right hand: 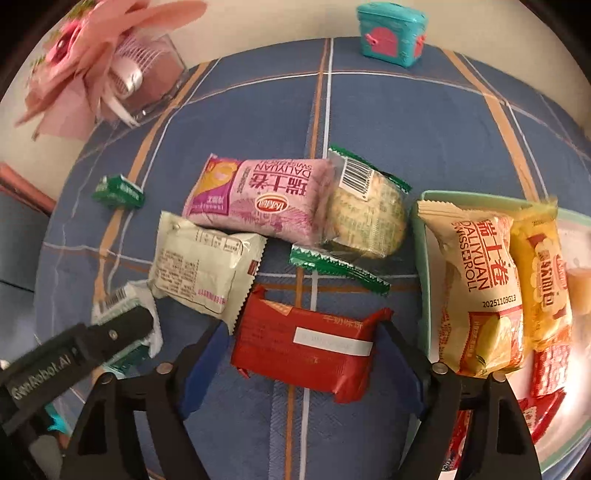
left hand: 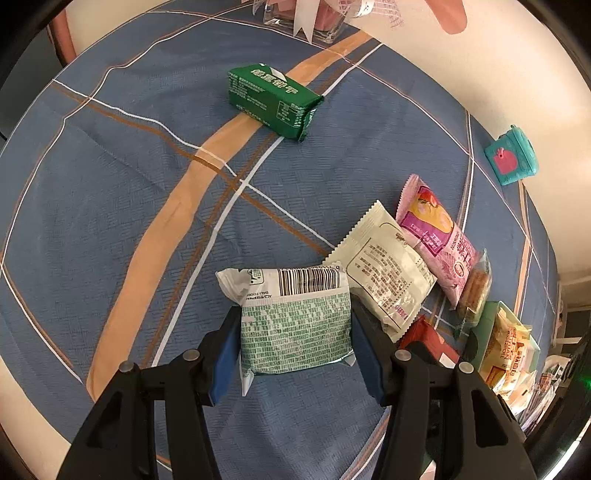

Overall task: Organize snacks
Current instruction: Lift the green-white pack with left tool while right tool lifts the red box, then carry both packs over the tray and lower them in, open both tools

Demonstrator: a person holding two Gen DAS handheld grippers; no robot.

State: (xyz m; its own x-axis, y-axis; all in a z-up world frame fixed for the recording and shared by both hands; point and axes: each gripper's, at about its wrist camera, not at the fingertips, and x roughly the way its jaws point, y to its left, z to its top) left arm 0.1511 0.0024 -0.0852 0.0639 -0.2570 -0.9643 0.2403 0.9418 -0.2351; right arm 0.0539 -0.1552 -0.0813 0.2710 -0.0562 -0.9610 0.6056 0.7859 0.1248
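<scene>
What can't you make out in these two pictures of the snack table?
- Tray, right wrist view: its far side runs off the picture's edge.
- Red packet, left wrist view: mostly hidden behind the left gripper.
- White-and-green packet, right wrist view: covered by that gripper's arm.
- Red packet's white label: blurred, unreadable.

A teal toy chest (right hand: pixel 390 34) and a glass vase of pink flowers (right hand: pixel 110 70) sit beyond the blue plaid cloth (right hand: pixel 406 122).
</scene>
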